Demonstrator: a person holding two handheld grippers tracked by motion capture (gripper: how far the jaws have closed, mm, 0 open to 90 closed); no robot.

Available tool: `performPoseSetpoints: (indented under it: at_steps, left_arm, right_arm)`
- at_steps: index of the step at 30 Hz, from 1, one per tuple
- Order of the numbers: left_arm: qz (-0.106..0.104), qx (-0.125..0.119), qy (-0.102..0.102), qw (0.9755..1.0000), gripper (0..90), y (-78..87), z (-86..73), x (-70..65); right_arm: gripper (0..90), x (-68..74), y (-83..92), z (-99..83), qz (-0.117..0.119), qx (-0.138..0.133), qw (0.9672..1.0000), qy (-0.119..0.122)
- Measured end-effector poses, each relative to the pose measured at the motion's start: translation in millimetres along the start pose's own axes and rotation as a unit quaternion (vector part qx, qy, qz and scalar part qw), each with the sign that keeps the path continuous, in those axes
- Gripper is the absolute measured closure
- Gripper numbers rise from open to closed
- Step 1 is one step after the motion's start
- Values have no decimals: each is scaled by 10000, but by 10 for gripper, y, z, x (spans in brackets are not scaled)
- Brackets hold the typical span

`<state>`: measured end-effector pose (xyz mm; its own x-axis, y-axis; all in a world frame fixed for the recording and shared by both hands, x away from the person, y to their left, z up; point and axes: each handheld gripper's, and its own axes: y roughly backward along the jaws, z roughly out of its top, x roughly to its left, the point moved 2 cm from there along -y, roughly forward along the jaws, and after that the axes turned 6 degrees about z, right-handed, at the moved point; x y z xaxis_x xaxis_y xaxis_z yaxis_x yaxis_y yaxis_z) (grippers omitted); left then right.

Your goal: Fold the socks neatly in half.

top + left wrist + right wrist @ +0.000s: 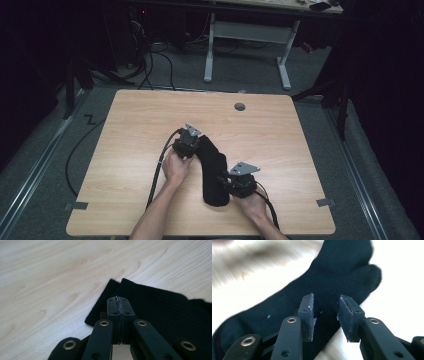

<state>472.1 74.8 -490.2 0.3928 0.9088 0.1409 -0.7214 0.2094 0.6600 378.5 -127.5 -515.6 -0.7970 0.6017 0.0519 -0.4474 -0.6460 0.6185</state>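
Observation:
A black sock [212, 170] lies lengthwise on the wooden table [140, 120], its ribbed cuff at the far end. My left gripper [199, 145] is at that cuff. In the left gripper view its jaws [117, 300] are pressed together on the cuff's edge, where the sock [155, 307] shows two layers. My right gripper [223, 179] is at the sock's near end, reaching in from the right. In the right gripper view it [325, 312] stands open over the sock [332, 272], its pads [308, 312] apart with the black fabric showing in the gap.
A grey cable hole [240, 106] sits near the table's far edge. Grey tape marks [76, 205] [325, 202] lie at the near corners. Beyond the table stand a white desk frame [284, 65] and floor cables [150, 60]. Bare wood surrounds the sock.

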Motion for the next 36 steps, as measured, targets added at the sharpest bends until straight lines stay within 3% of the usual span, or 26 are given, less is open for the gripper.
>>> performPoseSetpoints:
  at_steps: [5,10,15,17,22,25,27,29,32,36]
  left_arm:
    - [30,119,58,9999,894,-55,-77,32]
    - [43,57,32,10000,895,-35,-70,34]
    - [41,-92,51,9999,895,31,-45,45]
    - [59,-235,65,9997,896,89,-22,59]
    - [137,-588,158,9981,896,251,36,125]
    - [211,-607,214,9977,896,245,36,163]
    - [313,-403,268,9983,894,130,-10,204]
    - [409,-214,300,9985,881,10,-57,224]
    - [464,-152,358,9982,792,-46,-81,234]
    - [313,-403,252,9984,643,85,-23,154]
  right_arm:
    - [666,-136,45,121,-207,-149,9992,-314]
    - [670,-290,-45,263,-449,-93,9974,-551]
    - [881,-367,-199,348,-413,227,9973,-564]
    - [891,-356,-191,373,-442,185,9976,-509]
    - [894,-291,-46,443,-505,-191,9980,-341]
    - [893,-277,-12,482,-538,-289,9977,-294]
    - [866,-316,-114,495,-613,-108,9976,-302]
    - [768,-361,-230,465,-596,149,9973,-397]
    - [709,-379,-290,419,-578,224,9969,-491]
    - [710,-320,-157,352,-503,-71,9980,-381]
